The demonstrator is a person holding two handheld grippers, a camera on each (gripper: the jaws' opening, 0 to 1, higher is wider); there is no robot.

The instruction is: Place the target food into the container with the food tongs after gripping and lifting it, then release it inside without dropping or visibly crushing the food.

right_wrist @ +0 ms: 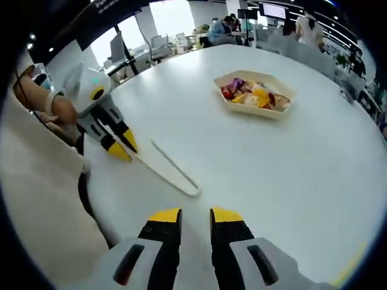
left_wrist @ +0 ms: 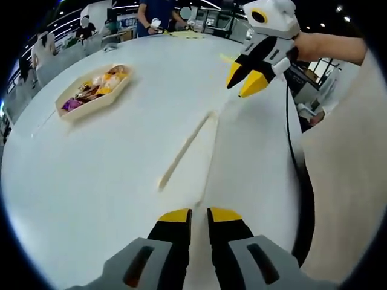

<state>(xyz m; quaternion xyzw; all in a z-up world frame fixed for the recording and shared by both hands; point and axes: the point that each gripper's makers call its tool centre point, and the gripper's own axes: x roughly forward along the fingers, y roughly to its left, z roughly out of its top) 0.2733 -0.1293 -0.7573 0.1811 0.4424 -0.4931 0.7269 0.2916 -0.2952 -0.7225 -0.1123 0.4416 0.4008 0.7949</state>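
Pale food tongs [left_wrist: 184,148] [right_wrist: 172,172] lie flat on the round white table [left_wrist: 121,193] [right_wrist: 290,181], between my two grippers. A beige hexagonal tray [left_wrist: 91,109] [right_wrist: 254,112] of colourful wrapped foods sits farther off. In the left gripper view, my left gripper [left_wrist: 199,215] is just short of the tongs' near end, its yellow tips a narrow slit apart and holding nothing. The right gripper [left_wrist: 245,78] hovers above their far end. In the right gripper view, my right gripper [right_wrist: 196,215] is narrow and empty, and the left gripper [right_wrist: 121,147] sits by the tongs' far tip.
A person's hand [left_wrist: 326,45] [right_wrist: 42,103] and cream clothing [left_wrist: 344,157] [right_wrist: 36,199] border the table's near side. A black cable [left_wrist: 299,163] hangs along the edge. People and desks [right_wrist: 224,27] stand beyond the far rim. Bare tabletop lies between tongs and tray.
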